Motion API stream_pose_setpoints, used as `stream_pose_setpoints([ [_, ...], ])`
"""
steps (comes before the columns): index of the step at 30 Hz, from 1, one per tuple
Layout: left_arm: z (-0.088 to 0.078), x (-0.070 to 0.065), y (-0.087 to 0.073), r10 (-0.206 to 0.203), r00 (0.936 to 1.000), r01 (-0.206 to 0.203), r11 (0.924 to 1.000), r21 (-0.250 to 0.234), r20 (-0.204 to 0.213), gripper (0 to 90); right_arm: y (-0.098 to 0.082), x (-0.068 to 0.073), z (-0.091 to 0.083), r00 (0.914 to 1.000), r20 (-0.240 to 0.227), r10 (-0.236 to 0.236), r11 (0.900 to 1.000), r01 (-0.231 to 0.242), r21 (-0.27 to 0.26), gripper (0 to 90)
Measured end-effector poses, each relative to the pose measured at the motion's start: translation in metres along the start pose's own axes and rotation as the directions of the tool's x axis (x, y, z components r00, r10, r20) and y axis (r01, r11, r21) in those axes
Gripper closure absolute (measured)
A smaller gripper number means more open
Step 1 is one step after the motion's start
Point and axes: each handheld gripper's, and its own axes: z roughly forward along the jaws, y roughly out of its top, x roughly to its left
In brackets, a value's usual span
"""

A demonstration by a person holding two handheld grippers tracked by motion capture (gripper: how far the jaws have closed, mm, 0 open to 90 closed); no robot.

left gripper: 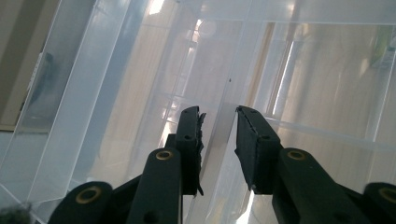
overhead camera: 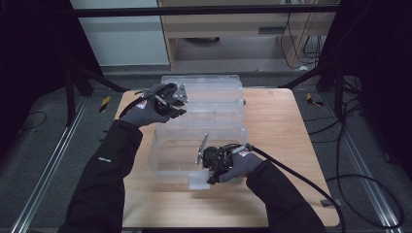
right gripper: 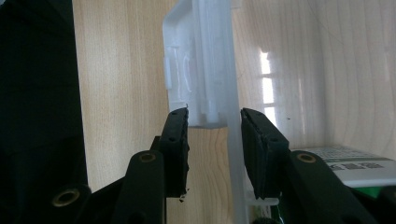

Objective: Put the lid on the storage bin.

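A clear plastic box [overhead camera: 163, 158] stands open on the wooden table [overhead camera: 272, 116], its lid [overhead camera: 214, 92] folded back behind it. My left gripper [overhead camera: 183, 111] is at the lid's left end. In the left gripper view my left gripper [left gripper: 218, 114] has its jaws closed on a clear rim of the lid [left gripper: 140, 93]. My right gripper [overhead camera: 211, 179] points down at the box's front wall. In the right gripper view my right gripper [right gripper: 214, 114] pinches the front wall [right gripper: 233, 154] together with the white latch [right gripper: 187, 60].
A white printed label [right gripper: 355, 163] lies just inside the box beside my right jaw. Bare table [overhead camera: 170, 204] lies in front of the box and to its right. Black cables [overhead camera: 296, 177] trail off the table's right side. Dark frame posts [overhead camera: 73, 92] flank the table.
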Motion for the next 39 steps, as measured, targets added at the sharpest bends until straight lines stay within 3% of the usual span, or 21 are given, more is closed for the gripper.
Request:
stream_pose_setpoints([
  [8, -0.004, 0.000, 0.002, 0.062, 0.9981, -0.062, 0.9976, 0.031, 0.009, 76.9, 0.000, 0.000, 0.000, 1.0000, 0.002, 0.005, 1.000, -0.005, 0.000, 63.2],
  [18, -0.006, -0.002, 0.006, 0.092, 0.9957, -0.092, 0.9947, 0.046, 0.016, 81.0, 0.000, 0.001, 0.000, 0.9999, 0.011, 0.001, 1.000, -0.001, -0.003, 63.4],
  [25, -0.009, -0.006, 0.011, 0.129, 0.9916, -0.129, 0.9878, 0.088, 0.001, 82.5, 0.000, 0.003, 0.000, 0.9997, 0.026, 0.000, 1.000, 0.000, -0.004, 63.7],
  [30, -0.012, -0.007, 0.012, 0.121, 0.9926, -0.121, 0.9898, 0.075, 0.014, 84.1, 0.000, 0.004, 0.000, 0.9996, 0.029, -0.006, 1.000, 0.006, 0.002, 64.1],
  [39, -0.022, -0.012, 0.015, 0.141, 0.9894, -0.143, 0.9875, 0.065, 0.034, 85.9, 0.001, 0.007, 0.001, 0.9989, 0.046, -0.009, 1.000, 0.009, 0.002, 64.3],
])
